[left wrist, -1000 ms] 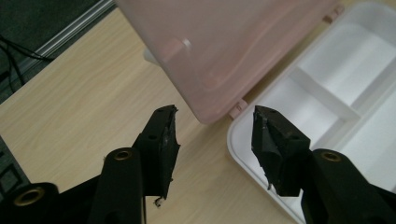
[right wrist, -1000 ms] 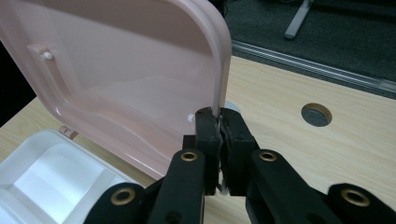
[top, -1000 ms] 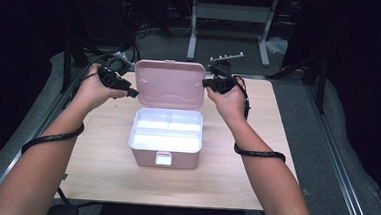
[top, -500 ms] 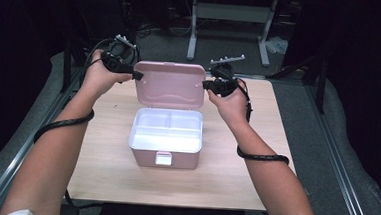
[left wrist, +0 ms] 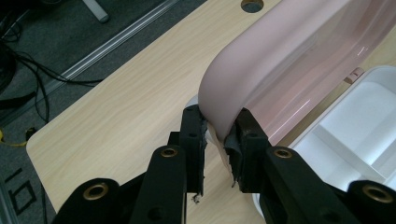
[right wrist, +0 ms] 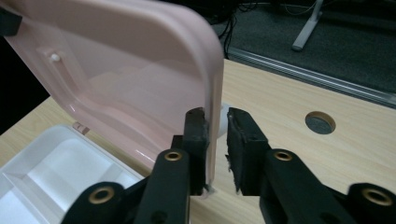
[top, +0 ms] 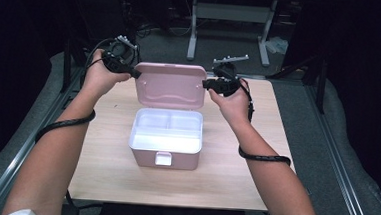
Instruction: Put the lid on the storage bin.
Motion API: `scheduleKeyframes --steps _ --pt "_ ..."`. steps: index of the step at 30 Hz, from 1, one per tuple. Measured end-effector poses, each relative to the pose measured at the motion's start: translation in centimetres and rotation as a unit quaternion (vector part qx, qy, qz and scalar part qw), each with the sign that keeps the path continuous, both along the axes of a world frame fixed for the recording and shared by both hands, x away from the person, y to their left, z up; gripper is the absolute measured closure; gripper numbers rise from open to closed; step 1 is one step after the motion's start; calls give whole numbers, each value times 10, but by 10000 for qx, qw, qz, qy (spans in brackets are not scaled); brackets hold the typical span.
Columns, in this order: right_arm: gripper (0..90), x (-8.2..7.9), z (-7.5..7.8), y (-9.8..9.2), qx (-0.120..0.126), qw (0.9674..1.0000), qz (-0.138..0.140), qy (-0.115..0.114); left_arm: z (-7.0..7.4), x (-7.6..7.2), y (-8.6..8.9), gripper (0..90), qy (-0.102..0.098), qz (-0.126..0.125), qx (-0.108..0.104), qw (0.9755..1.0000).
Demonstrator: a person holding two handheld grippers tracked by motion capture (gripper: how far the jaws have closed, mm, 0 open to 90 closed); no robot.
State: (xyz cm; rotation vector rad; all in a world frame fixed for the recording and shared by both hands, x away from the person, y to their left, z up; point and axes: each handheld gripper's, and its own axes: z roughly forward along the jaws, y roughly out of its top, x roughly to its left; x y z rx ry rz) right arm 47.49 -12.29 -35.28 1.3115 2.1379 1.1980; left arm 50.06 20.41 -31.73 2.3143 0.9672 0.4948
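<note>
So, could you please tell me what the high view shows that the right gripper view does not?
High view: both forearms, the left tool, whose jaws have just been closing on the far side edge of the pink lid, and the box's front latch. Right gripper view: up close, the right tool, whose jaws have just been opening, has the lid's edge against one pad with a gap to the other, and a round hole in the table. Both: the lid standing open above the white divided tray.

Box point(top: 164, 153) mid-table point(top: 253, 191); lid point(top: 170, 85) upright behind tray point(top: 167, 128); 2 grippers flank lid.
</note>
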Motion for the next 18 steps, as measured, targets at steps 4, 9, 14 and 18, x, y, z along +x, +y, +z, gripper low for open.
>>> scheduleKeyframes --steps 4,9,14,18 --pt "724 1 7 -2 86 9999 112 43 2 -6 1 751 -13 -106 52 9999" --pt "731 -9 11 1 75 9995 300 -97 2 -16 3 735 -118 -250 67 9996" --pt "731 -22 10 -3 50 9989 453 -87 4 -30 4 693 -173 -383 51 9991" --pt "727 -32 9 -4 88 9985 541 -96 3 -41 8 671 -174 -470 -91 9987"
